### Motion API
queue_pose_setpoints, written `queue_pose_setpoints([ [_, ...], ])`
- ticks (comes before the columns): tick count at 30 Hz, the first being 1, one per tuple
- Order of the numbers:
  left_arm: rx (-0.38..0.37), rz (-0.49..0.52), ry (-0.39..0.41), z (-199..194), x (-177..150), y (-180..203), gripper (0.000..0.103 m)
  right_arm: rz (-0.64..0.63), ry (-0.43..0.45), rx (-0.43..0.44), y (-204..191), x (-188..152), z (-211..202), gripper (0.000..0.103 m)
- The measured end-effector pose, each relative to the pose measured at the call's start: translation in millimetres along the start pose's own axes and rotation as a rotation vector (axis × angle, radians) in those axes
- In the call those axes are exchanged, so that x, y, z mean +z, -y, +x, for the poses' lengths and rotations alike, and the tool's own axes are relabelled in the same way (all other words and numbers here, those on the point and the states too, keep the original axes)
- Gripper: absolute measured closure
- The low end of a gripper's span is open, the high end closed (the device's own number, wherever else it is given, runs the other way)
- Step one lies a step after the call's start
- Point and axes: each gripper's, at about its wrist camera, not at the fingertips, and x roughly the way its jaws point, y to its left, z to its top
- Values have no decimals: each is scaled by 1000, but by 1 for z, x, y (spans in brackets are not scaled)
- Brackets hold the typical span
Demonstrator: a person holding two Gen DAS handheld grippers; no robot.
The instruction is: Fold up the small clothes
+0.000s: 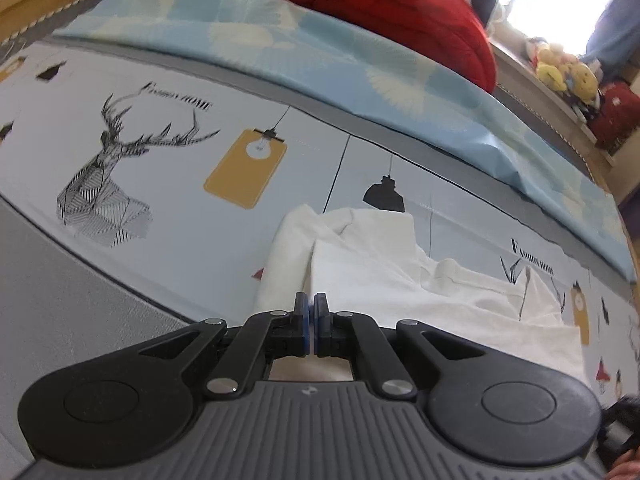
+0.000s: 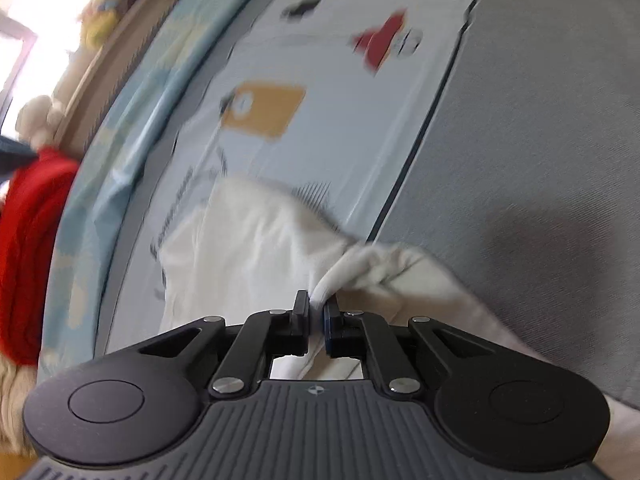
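Two grippers on one white garment, which lies partly folded on the printed bed sheet, just ahead of both sets of fingers.

Right gripper: jaws pinched on a bunched fold of the white garment; cloth rises from between the pads and trails off to the right of that view. I read this as the working grip.

Left gripper: jaws fully together, blue pads meeting. Cloth lies right under and ahead of the tips, but I cannot tell whether a thin edge is caught between the pads or nothing at all.

Key relation, as I judge it: in the left view, the garment's long run stretches from the left gripper's tips away to the right and toward the far side. Any fold would carry the right hand's pinched edge across that run. Right hand is the one with a sure hold.

Hidden or unclear:
- the garment's near edge, behind both gripper bodies
- the right view is motion-blurred; sheet pattern and cloth outline are smeared
- what kind of garment it is: too crumpled to say
- the red bedding and blue cover at the far side lie well apart from the work.
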Motion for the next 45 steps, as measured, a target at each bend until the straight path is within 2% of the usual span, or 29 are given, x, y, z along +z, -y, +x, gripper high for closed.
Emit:
queue_pose_setpoints([
  [2, 23, 11, -49, 10, -1, -2, 103, -27, 42, 9, -3, 2, -10, 97],
  [5, 53, -42, -156, 28, -6, -21, 103, -25, 39, -100, 6, 5, -3, 96],
  [6, 46, -56, -167, 28, -5, -25, 103, 4, 25, -145, 14, 6, 1, 92],
  [7, 26, -59, -143, 24, -3, -26, 103, 22, 7, -165, 18, 7, 3, 79],
  [9, -31, -22, -92, 16, 1, -19, 102, 2, -1, -182, 14, 7, 3, 75],
  [11, -109, 49, -78, 14, 1, -7, 101, -70, 7, -174, 0, 5, -4, 70],
  [14, -187, 72, -112, 23, -8, 4, 101, -133, 85, -143, -13, -4, -24, 70],
  [16, -166, 50, -181, 40, -16, 3, 101, -177, 142, -110, -21, -9, -32, 70],
  [17, -142, 43, -222, 48, -19, 0, 100, -185, 143, -82, -22, -8, -33, 70],
  [19, -99, 14, -289, 63, -25, -8, 100, -178, 103, -23, -21, -3, -23, 70],
  [21, -120, -34, -292, 61, -21, -13, 99, -150, 55, -58, -12, 5, -4, 70],
  [23, -146, -30, -255, 51, -13, -11, 88, -144, -9, -103, 0, 13, 13, 78],
  [24, -150, -20, -222, 45, -9, -11, 81, -122, -8, -96, 3, 16, 13, 78],
  [26, -136, -17, -181, 41, -1, -14, 74, -148, 46, -110, -4, 20, 3, 76],
  [28, -109, -33, -168, 40, 3, -21, 65, -215, 158, -179, -12, 19, -12, 66],
  [29, -92, -45, -170, 42, 4, -26, 61, -223, 186, -177, -14, 20, -16, 65],
  [30, -72, -59, -173, 44, 5, -31, 52, -225, 186, -153, -14, 21, -18, 61],
  [32, -50, -76, -180, 49, 7, -38, 43, -246, 123, -118, -15, 23, -9, 51],
  [34, -55, -67, -203, 55, 8, -40, 37, -280, 43, -135, -14, 21, 3, 46],
  [37, -65, -49, -233, 67, 5, -41, 37, -299, -20, -205, -8, 15, 16, 43],
  [39, -59, -22, -229, 72, 0, -38, 39, -290, -22, -204, -2, 13, 17, 42],
  [41, -40, 24, -207, 71, -2, -35, 54, -317, -14, -209, -3, 11, 15, 44],
  [42, -43, 53, -201, 71, -2, -32, 81, -330, -10, -211, -6, 11, 18, 46],
  [43, -57, 69, -204, 72, -2, -30, 90, -340, -8, -206, -6, 9, 18, 57],
  [45, -48, 102, -189, 70, -2, -27, 96, -347, -18, -176, -7, 9, 21, 68],
])
